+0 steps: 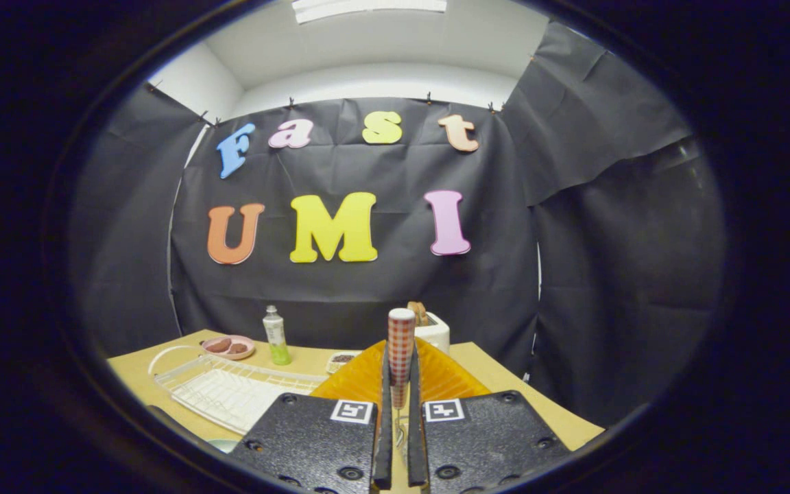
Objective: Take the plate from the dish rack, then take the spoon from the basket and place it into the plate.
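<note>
Checked-handled spoon (400, 346) upright between hand-held gripper (400, 384) fingers, handle up.

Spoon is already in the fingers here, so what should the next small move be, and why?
Probably carry the spoon left and down toward the plate. The gripper is shut on its checkered handle, which stands upright between the fingers, above the orange basket. The white dish rack lies to the left. A pale rim nearest the fingers may be the plate, though that is hard to tell.
</note>
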The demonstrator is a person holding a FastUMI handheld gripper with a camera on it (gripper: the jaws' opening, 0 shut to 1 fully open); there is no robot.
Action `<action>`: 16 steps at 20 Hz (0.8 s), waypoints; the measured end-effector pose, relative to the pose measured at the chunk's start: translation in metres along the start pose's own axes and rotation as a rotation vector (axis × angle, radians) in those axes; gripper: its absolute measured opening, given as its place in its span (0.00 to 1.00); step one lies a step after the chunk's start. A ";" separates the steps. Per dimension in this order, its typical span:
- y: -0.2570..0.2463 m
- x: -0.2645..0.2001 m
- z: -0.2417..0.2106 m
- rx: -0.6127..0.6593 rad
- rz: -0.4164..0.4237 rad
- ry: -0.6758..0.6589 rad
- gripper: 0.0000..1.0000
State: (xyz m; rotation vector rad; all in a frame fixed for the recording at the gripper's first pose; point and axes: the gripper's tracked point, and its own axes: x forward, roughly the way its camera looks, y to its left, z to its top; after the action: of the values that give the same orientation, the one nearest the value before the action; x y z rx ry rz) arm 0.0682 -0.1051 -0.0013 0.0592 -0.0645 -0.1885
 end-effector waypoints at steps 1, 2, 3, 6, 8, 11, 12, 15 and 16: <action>0.013 -0.010 -0.006 0.002 0.012 0.009 0.14; 0.028 -0.020 -0.014 0.006 0.030 0.018 0.14; 0.044 -0.029 -0.021 0.006 0.048 0.027 0.14; 0.095 -0.055 -0.049 -0.020 0.121 0.059 0.14; 0.131 -0.070 -0.070 -0.011 0.165 0.092 0.14; 0.181 -0.088 -0.099 -0.010 0.218 0.152 0.14; 0.197 -0.091 -0.107 -0.030 0.237 0.165 0.14; 0.223 -0.095 -0.120 -0.081 0.253 0.162 0.14; 0.229 -0.095 -0.126 -0.078 0.257 0.164 0.14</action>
State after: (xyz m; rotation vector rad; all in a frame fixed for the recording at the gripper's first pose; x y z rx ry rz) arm 0.0258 0.1441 -0.1177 -0.0121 0.0986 0.0709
